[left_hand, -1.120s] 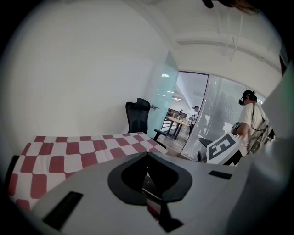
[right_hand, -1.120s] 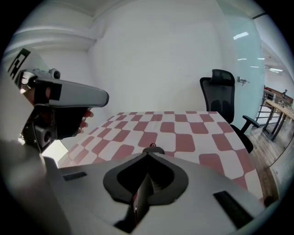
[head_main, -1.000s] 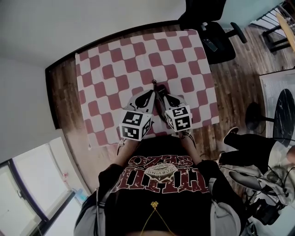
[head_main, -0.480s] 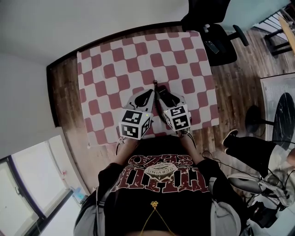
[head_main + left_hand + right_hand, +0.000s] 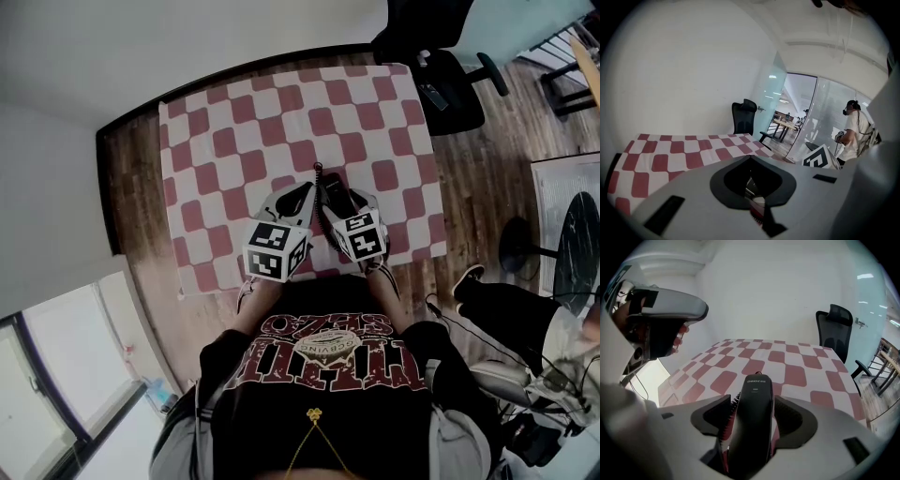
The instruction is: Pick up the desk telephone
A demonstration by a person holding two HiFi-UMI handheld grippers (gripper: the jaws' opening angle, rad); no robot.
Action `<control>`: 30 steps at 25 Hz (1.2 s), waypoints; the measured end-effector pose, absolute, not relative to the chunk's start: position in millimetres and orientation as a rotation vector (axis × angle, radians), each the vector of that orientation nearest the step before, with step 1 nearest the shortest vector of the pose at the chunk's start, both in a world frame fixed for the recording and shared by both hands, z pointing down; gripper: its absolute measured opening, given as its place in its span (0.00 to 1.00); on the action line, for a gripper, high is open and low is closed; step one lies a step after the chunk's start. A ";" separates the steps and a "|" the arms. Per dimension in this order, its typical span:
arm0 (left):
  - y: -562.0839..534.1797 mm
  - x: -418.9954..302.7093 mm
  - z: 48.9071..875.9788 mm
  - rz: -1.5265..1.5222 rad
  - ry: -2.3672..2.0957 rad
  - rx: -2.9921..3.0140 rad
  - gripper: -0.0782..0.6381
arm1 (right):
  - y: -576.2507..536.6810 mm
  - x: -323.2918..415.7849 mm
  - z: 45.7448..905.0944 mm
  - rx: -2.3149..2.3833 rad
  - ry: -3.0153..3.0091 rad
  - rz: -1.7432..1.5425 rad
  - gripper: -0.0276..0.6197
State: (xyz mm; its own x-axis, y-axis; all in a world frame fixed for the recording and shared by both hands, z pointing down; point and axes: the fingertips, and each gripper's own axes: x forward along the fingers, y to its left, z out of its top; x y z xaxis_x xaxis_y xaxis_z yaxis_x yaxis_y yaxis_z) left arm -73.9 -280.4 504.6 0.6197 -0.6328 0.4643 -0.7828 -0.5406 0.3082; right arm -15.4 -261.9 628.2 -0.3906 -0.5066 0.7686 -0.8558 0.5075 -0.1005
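Wood-floor office with white walls and a glass partition. A red-and-white checked tablecloth [image 5: 281, 122] fills the middle of the head view, and a black office chair [image 5: 441, 66] stands at its 1 o'clock corner. Both grippers sit side by side at the cloth's 6 o'clock edge, tips pointing to 12.

Right gripper [image 5: 345, 199]: its jaws have just been opening and now stand wide. The black telephone handset [image 5: 334, 194] lies lengthwise between them on the cloth. In the right gripper view the handset [image 5: 757, 390] runs up the middle toward 12, "CHINO-E" printed near its far end. There are gaps to the dark pads on both sides, so the right gripper [image 5: 753, 401] has no grip on it. A coiled cord [image 5: 732, 411] shows at the handset's 9 o'clock side.

Left gripper [image 5: 307, 187]: the jaw tips meet in the left gripper view [image 5: 750, 158]. A small red-and-white bit shows in the slot behind them, too unclear to name. It sits just at 9 o'clock of the handset.

A second person [image 5: 853, 131] stands at 3 o'clock in the left gripper view.
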 end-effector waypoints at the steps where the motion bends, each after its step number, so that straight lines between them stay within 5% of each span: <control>1: -279.8 -74.4 506.1 0.408 -1.116 2.351 0.11 | -261.7 -15.2 630.9 1.107 -2.056 0.653 0.48; 30: -278.1 -108.2 519.0 0.401 -1.179 2.274 0.11 | -268.5 -15.9 679.3 1.084 -1.955 0.735 0.50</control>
State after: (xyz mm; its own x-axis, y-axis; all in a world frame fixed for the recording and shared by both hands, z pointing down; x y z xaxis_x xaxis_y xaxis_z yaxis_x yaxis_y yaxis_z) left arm -108.2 -278.1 519.0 0.5723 -0.6584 0.4889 -0.8199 -0.4697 0.3273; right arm -15.9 -268.5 679.3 -0.3434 -0.4312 0.8343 -0.8740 0.4720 -0.1158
